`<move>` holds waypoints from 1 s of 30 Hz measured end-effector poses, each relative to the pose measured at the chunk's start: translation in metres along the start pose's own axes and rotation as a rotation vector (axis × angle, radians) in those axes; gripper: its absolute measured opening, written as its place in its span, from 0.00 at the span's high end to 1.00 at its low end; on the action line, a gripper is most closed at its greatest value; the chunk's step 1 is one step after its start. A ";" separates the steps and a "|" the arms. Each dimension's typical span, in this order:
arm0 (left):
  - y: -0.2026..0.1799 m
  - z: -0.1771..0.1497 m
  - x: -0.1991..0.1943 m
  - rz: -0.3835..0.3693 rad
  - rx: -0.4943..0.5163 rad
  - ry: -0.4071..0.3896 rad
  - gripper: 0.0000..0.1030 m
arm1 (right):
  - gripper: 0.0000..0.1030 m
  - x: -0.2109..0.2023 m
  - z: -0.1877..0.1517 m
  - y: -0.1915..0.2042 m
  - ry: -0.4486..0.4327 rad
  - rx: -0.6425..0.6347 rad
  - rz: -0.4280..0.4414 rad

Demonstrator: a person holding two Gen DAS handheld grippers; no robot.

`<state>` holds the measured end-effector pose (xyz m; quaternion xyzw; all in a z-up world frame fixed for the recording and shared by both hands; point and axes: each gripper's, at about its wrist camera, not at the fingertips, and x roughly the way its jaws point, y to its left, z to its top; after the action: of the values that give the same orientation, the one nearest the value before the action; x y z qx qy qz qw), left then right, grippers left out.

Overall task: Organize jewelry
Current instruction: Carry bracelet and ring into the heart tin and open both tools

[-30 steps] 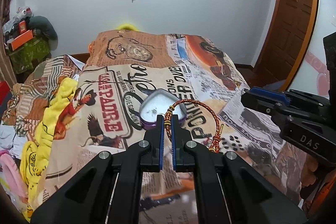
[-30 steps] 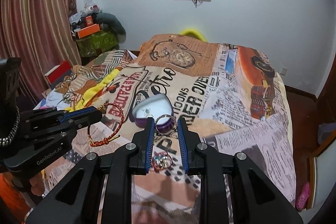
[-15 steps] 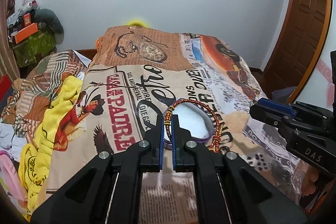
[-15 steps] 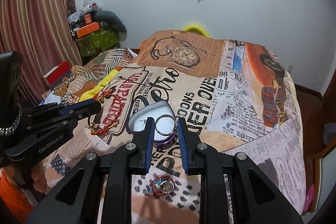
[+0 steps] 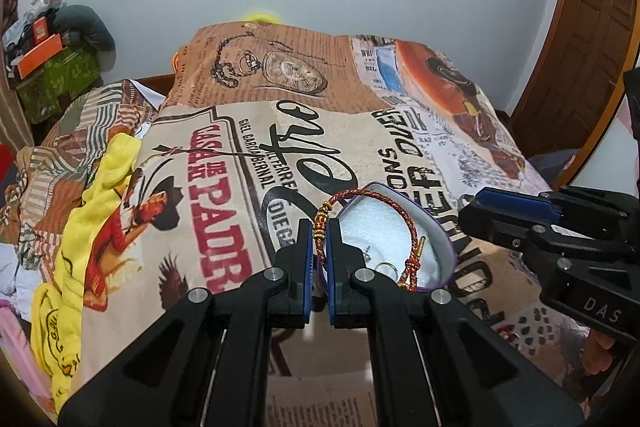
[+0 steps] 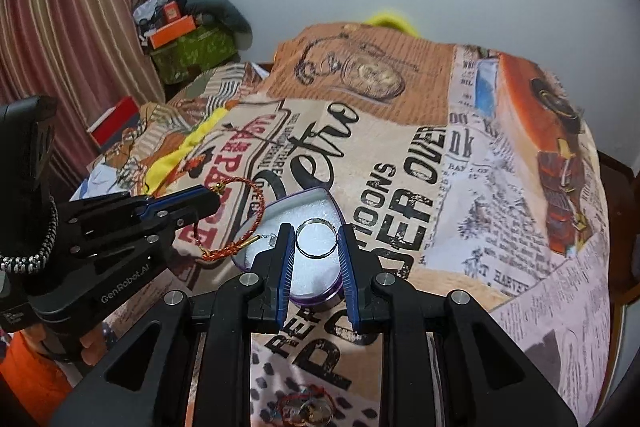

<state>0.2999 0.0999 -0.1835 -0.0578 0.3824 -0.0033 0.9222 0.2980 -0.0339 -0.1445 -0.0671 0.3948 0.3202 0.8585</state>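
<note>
Low in the middle of both wrist views, both grippers hover over the heart-shaped box (image 6: 316,223) on the bedspread (image 5: 224,155). The left gripper (image 5: 319,239) is clamped on the red braided bracelet (image 5: 384,219), whose loop fans out rightward above the box's white lining. The right gripper (image 6: 318,241) pinches a silver ring (image 6: 317,238) upright, facing the camera. More jewelry (image 6: 306,409) sits at the frame's bottom edge; open blanket lies beyond.
</note>
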 end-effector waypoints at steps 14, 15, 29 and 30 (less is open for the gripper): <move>-0.008 -0.001 0.030 0.010 0.065 0.064 0.96 | 0.80 0.030 -0.001 0.000 0.105 -0.039 0.020; -0.009 -0.001 0.031 0.008 0.067 0.066 0.96 | 0.80 0.031 -0.002 0.001 0.109 -0.044 0.019; -0.005 0.000 0.018 0.000 0.046 0.070 0.95 | 0.80 0.037 -0.001 0.003 0.156 -0.054 -0.007; -0.004 0.000 0.015 0.002 0.043 0.069 0.94 | 0.80 0.035 0.000 0.004 0.154 -0.057 -0.014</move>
<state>0.3106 0.0948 -0.1940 -0.0374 0.4140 -0.0128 0.9094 0.3121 -0.0135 -0.1695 -0.1188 0.4497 0.3192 0.8257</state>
